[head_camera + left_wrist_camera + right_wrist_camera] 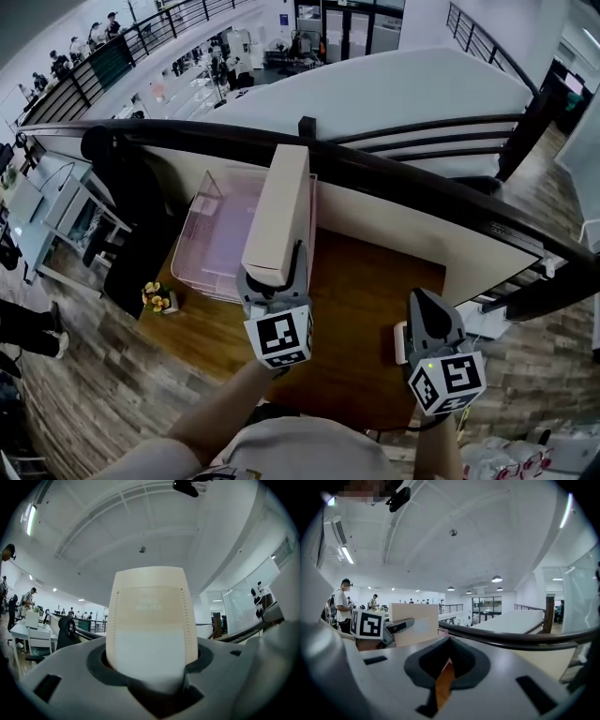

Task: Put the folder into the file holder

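A thick cream folder [279, 214] stands on end, with my left gripper [274, 283] shut on its near end. It hangs over the right edge of the pink translucent file holder [212, 246], which sits on the wooden table [361, 300]. In the left gripper view the folder [150, 616] fills the space between the jaws. My right gripper [427, 314] hovers over the table's right side with its jaws together and nothing in them. In the right gripper view the folder [415, 620] and the left gripper [396, 627] show to the left.
A dark curved railing [412, 178] with a pale panel runs behind the table. A small yellow ornament [156, 298] sits at the table's left edge. A black jacket or chair [131, 216] stands to the left. A small white object [400, 342] lies by the right gripper.
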{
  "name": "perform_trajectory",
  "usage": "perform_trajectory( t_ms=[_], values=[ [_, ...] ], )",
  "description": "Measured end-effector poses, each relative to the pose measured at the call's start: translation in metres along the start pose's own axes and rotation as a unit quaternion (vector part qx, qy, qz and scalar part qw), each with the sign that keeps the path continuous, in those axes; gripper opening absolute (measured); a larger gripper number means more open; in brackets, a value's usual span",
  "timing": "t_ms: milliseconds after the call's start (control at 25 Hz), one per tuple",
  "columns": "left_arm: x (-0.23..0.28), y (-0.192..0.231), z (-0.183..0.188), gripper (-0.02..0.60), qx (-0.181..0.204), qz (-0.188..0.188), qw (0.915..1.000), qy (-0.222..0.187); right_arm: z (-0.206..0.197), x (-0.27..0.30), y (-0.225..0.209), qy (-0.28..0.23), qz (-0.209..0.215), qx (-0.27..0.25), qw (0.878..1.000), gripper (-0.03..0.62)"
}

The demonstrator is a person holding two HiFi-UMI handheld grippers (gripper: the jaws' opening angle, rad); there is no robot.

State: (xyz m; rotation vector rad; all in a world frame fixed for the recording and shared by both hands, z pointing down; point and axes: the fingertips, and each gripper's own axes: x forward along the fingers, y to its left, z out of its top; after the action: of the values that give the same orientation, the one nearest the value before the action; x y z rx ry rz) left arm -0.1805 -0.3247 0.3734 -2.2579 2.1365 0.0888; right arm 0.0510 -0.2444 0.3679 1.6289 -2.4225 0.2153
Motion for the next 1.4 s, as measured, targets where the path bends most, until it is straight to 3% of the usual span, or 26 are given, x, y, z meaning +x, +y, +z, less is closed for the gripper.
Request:
perform_trajectory(
  t_ms=[160,400,920,1400],
  values=[
    [0.017,-0.009,-0.013,0.296,0.019,0.012,0.9997,-0.006,-0.006,0.005,-0.001,0.011,-0.001,0.004,1.000,0.003],
    [0.038,-0.008,-0.029,0.296,0.018,0.019,0.9996,-0.007,-0.016,0.013,-0.003,0.028,0.001,0.006,1.000,0.003],
    [0.072,-0.012,-0.053,0.296,0.027,0.002,0.9990,-0.035,-0.039,0.034,-0.013,0.061,-0.002,0.020,0.998,0.003],
    [0.073,-0.012,-0.104,0.298,0.032,0.008,0.9993,-0.017,-0.060,0.041,-0.016,0.089,-0.009,0.032,0.995,0.003]
  ],
)
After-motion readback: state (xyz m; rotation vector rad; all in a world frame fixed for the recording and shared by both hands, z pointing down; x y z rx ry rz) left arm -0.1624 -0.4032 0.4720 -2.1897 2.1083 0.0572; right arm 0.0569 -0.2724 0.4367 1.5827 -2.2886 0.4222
